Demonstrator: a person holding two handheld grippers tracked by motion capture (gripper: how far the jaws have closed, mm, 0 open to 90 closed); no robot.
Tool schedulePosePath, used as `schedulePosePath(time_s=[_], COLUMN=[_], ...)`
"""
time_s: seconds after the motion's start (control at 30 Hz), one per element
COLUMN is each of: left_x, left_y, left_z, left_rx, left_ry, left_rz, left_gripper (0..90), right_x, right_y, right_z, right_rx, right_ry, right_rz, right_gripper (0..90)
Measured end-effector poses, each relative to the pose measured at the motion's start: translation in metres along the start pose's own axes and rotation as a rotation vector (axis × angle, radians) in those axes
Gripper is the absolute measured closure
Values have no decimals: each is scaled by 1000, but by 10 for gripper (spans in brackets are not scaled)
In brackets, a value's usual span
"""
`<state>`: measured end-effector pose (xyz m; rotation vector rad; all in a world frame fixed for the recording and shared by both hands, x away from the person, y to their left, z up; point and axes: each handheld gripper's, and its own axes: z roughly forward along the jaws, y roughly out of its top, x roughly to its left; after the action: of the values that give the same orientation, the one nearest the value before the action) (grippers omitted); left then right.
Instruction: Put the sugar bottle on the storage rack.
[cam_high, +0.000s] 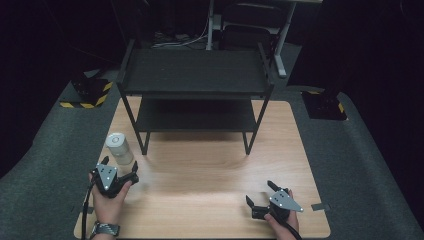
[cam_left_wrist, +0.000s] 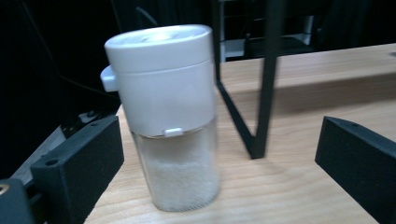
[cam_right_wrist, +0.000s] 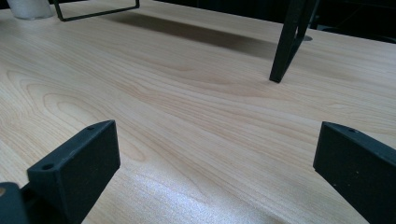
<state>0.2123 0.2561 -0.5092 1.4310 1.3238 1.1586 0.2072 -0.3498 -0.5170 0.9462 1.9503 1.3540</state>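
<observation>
High view first: we see the left hand (cam_high: 109, 200) entering from the bottom edge at the near-left corner of the wooden table (cam_high: 210, 165), forearm roughly straight ahead, wrapped around the left gripper (cam_high: 120, 166). We see the gripper pointing forward and slightly up-table, toward the shaker (cam_high: 119, 148), a clear jar with a white cap holding white grains. We place the shaker upright on the table, just beside the front-left leg of the black two-tier rack (cam_high: 196, 95).

Left gripper view: we find the jaws set wide, one at each lower corner of the frame, with the shaker (cam_left_wrist: 170, 121) standing just ahead of the gap, nearer the left jaw. We see no contact; neither jaw touches it. The grains fill only the lower part of the jar.

We see the right hand (cam_high: 282, 220) at the near-right corner, holding the right gripper (cam_high: 261, 194) angled toward the table's left and slightly forward. Right gripper view: we find its jaws likewise wide apart, low over bare wood (cam_right_wrist: 187, 116), gripping nothing, well apart from the shaker (cam_right_wrist: 29, 8).
</observation>
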Motion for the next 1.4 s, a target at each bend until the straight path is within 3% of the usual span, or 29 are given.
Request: schedulePosePath(time_s=[0.03, 0.13, 0.27, 0.4, 0.6, 0.87, 1.07, 1.17, 1.4], left_x=[2, 4, 8, 9, 8, -1, -3, -2, 8], left_y=[-1, -1, -6, -10, -5, -4, -5, -5, -4], left_z=[7, 15, 28, 33, 36, 42, 45, 46, 42], left_rx=[5, 13, 6, -10, -21, -42, -46, -46, -40], left_ry=[12, 29, 38, 41, 28, 81, 88, 83, 36], left_rz=[-29, -38, -89, -103, -88, -116, -144, -147, -106], left_gripper=[35, 52, 105, 127, 127, 247, 300, 302, 308], right_x=[0, 0, 0, -1, 0, 0, 0, -1, -1], right_y=[0, 0, -1, -1, -1, -2, -2, -2, -3], right_z=[0, 0, 0, 0, -1, -1, -1, -1, -1], right_rx=[-1, -2, -5, -6, -7, -9, -12, -13, -14], right_ry=[1, 2, 2, 3, 3, 2, 1, 2, 1], right_rz=[-1, -2, -2, -1, -2, 0, 2, 2, 2], right_gripper=[0, 0, 0, 0, 0, 0, 0, 0, 0])
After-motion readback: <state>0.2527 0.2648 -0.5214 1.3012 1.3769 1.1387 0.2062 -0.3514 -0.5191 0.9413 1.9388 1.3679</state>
